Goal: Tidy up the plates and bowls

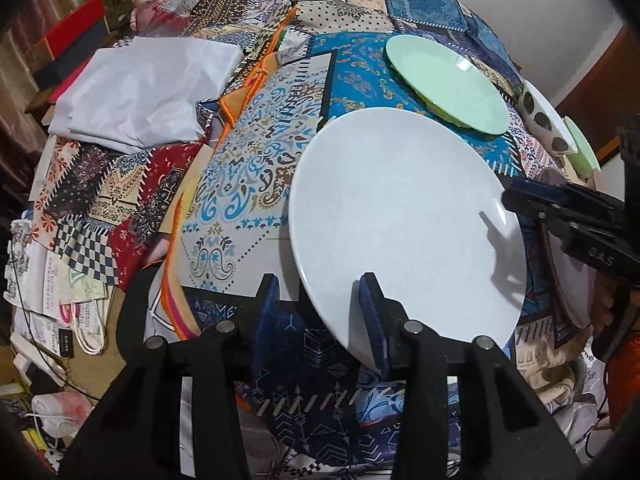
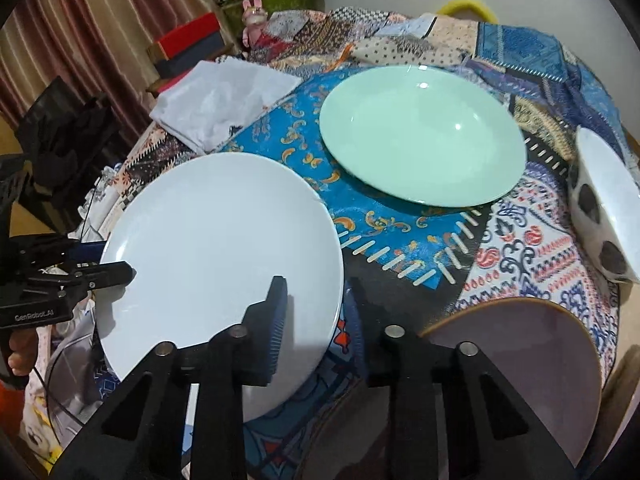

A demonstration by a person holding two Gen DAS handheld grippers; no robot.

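**White plate gripped at two edges; dishes on the patchwork worktop**

The white plate (image 1: 404, 216) is round, plain and glossy, with a shallow rim and no pattern. It sits at the near side of the worktop (image 1: 256, 152), which is covered in a patchwork cloth, and appears slightly raised at its near edge in the left wrist view.

The left gripper (image 1: 320, 312) has its fingers part-way apart with the plate's near rim passing between them; the right-hand pad touches the plate's upper face. Whether the rim is firmly clamped cannot be told. The right gripper (image 2: 316, 320) stands wide apart across the plate's opposite rim: one finger (image 2: 276, 320) lies over the plate face, the other beside the edge. It holds nothing firmly that the views show.

Counted dishes:
- One white plate, as above.
- One green plate (image 2: 420, 136), round and glossy, lying flat beyond the white plate, apart from it.
- One spotted bowl (image 2: 604, 220), white with dark spots, tilted on its side at the worktop's right edge.
- One pale plate with a brown rim (image 2: 520, 360), just right of the right gripper.

One folded white cloth (image 1: 140, 88) lies at the far left.
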